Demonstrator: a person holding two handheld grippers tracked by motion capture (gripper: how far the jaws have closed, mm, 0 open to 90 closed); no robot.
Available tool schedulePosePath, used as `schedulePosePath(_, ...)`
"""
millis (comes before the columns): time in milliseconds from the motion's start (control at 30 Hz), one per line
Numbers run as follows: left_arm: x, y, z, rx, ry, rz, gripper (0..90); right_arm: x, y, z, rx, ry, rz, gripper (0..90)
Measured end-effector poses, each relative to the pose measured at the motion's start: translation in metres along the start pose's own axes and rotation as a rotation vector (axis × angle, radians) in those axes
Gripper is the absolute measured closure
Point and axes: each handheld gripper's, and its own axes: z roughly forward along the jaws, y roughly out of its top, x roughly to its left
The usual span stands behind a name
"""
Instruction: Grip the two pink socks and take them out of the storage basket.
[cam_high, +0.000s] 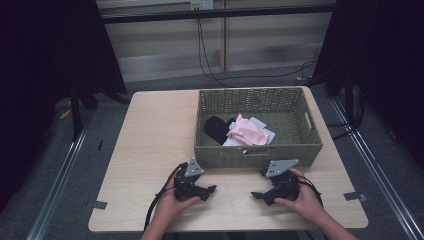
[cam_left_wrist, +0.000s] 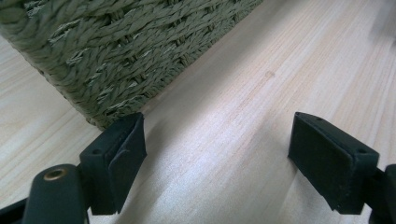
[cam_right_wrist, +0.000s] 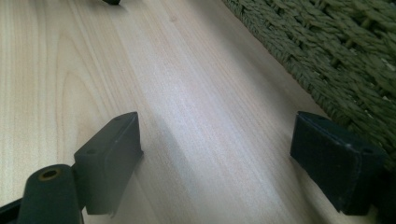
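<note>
Pale wooden table (cam_high: 150, 150) on grey floor (cam_high: 50, 165), black curtains (cam_high: 45, 45) flanking.

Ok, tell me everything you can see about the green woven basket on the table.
The green woven rectangular basket is open-topped, made of olive twisted fibre, with slot handles cut into its near and right walls. It sits upright and flat on the light wooden table, on its far right part. Inside lie a black cloth, a pink cloth and a white cloth. Neither claw touches it.
</note>
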Motion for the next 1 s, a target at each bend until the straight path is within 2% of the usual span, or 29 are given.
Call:
schedulePosePath(167,0.0,0.0,0.0,0.0,0.0,0.001,18.4,0.0,0.001,0.0,0.014,0.006,0.003,15.7)
schedulePosePath(267,0.0,0.0,0.0,0.0,0.0,0.001,18.4,-0.002,0.005,-0.003,0.061,0.011,-0.007,17.4)
schedulePosePath(300,0.0,0.0,0.0,0.0,0.0,0.001,18.4,-0.002,0.005,-0.003,0.061,0.011,-0.007,17.4)
schedulePosePath(333,0.0,0.0,0.0,0.0,-0.001,0.001,18.4,-0.003,0.008,-0.004,0.084,0.019,-0.014,17.9)
schedulePosePath(500,0.0,0.0,0.0,0.0,0.0,0.001,18.4,-0.003,0.013,-0.007,0.1,0.047,-0.007,18.8)
schedulePosePath(733,0.0,0.0,0.0,0.001,-0.001,0.003,18.4,-0.006,0.029,-0.018,0.151,0.073,-0.029,19.0)
schedulePosePath(833,0.0,0.0,0.0,0.003,0.0,0.003,18.4,-0.007,0.033,-0.02,0.157,0.087,-0.019,19.0)
schedulePosePath(1000,0.0,0.0,0.0,0.003,0.0,0.003,18.4,-0.013,0.049,-0.034,0.204,0.107,-0.023,20.3)
